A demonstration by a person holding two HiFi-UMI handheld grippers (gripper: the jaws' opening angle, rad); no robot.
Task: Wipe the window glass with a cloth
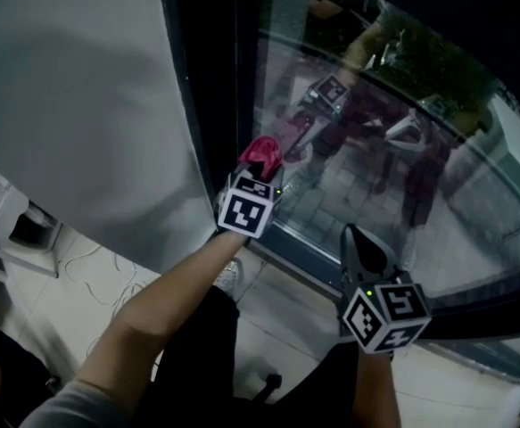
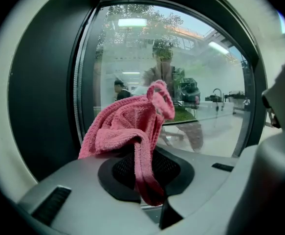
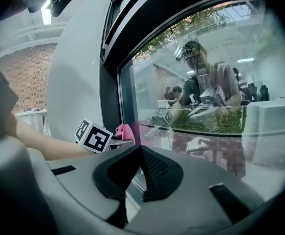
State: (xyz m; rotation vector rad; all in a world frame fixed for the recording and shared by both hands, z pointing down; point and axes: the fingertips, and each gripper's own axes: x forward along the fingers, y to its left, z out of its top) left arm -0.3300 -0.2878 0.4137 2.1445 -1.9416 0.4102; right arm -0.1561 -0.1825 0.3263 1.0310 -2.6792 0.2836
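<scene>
A pink cloth point(image 2: 132, 126) is pinched in my left gripper point(image 2: 149, 180), bunched above the jaws and hanging down between them. In the head view the left gripper point(image 1: 258, 169) holds the cloth point(image 1: 261, 152) close to the lower left corner of the window glass point(image 1: 402, 150); I cannot tell if the cloth touches the pane. My right gripper point(image 1: 359, 246) sits lower and to the right, near the bottom frame, jaws together with nothing in them. The right gripper view shows its shut jaws point(image 3: 141, 173) pointing at the glass point(image 3: 206, 82), with the cloth point(image 3: 125, 130) to the left.
A dark window frame point(image 1: 219, 87) runs up the left of the pane beside a white wall point(image 1: 72, 96). A dark sill point(image 1: 313, 252) runs under the glass. Cables lie on the floor point(image 1: 90, 266) at lower left. Reflections of a person and plants show in the glass.
</scene>
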